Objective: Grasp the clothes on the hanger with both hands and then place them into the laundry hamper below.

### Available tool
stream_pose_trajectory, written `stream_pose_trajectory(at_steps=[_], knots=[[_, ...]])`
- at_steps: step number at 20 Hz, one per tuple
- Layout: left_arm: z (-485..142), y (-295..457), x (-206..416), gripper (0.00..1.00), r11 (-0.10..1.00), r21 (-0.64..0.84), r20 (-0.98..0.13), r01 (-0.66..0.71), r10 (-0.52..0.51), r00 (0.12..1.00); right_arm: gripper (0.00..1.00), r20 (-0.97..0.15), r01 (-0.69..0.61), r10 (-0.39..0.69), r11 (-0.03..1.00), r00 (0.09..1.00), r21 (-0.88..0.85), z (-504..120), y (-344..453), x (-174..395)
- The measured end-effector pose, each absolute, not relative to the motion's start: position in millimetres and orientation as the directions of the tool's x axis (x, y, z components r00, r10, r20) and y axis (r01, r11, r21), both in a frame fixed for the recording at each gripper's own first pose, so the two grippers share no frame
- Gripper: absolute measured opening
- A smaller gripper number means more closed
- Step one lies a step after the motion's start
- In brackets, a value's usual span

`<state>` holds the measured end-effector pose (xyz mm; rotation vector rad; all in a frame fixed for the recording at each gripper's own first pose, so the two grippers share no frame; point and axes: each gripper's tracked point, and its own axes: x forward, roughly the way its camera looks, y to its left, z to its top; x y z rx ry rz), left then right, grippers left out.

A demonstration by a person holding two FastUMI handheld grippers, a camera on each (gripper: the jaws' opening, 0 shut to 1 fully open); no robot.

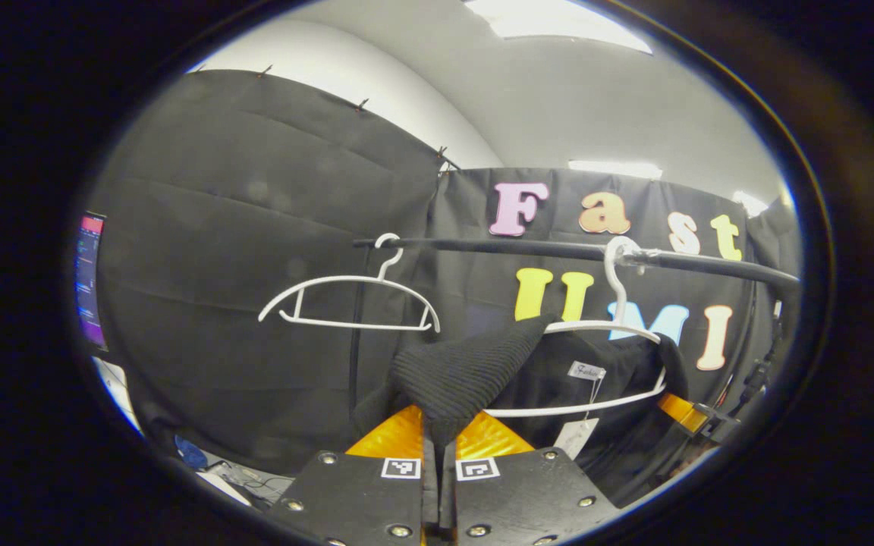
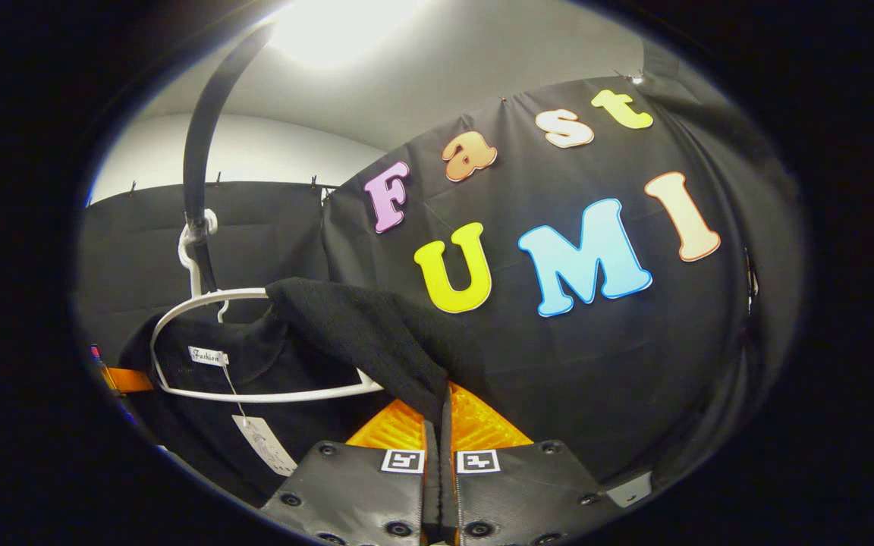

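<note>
Both grippers, left [image 1: 438,444] and right [image 2: 437,432], have fingers pinched tight on the black garment [image 1: 467,371], low-centre in frame, still draped on its white hanger [image 1: 596,364]; lifting off and hampering remain.

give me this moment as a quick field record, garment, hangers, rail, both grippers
garment: black knit top, still on its hanger
hanger in use: white, hooked on rail
spare hanger: white, bare
rail: black bar
left gripper: shut on one shoulder of the top
right gripper: shut on the other shoulder
tags: hanging at the collar
</note>
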<state>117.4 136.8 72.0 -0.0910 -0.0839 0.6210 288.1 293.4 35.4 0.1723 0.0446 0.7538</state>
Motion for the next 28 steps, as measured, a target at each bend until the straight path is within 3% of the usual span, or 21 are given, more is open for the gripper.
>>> stream_pose_trajectory(at_steps=[6, 14, 22, 28], knots=[[90, 149, 103, 0.03, 0.821, -0.06, 0.057, -0.568, 0.571, 0.819, 0.05, 0.045, -0.662, 0.666, 0.728, 0.745, 0.177, 43, 288, 287], [101, 163, 96, 0.03, 0.834, -0.047, 0.05, -0.55, 0.552, 0.833, 0.02, 0.096, -0.628, 0.622, 0.758, 0.777, 0.178, 55, 272, 311], [129, 193, 104, 0.03, 0.854, 0.169, 0.047, -0.492, 0.492, 0.869, 0.01, 0.131, -0.631, 0.618, 0.75, 0.775, 0.197, 62, 283, 336], [120, 203, 119, 0.04, 0.876, 0.165, 0.022, -0.454, 0.457, 0.889, 0.01, 0.161, -0.665, 0.646, 0.735, 0.746, 0.13, 58, 293, 348]])
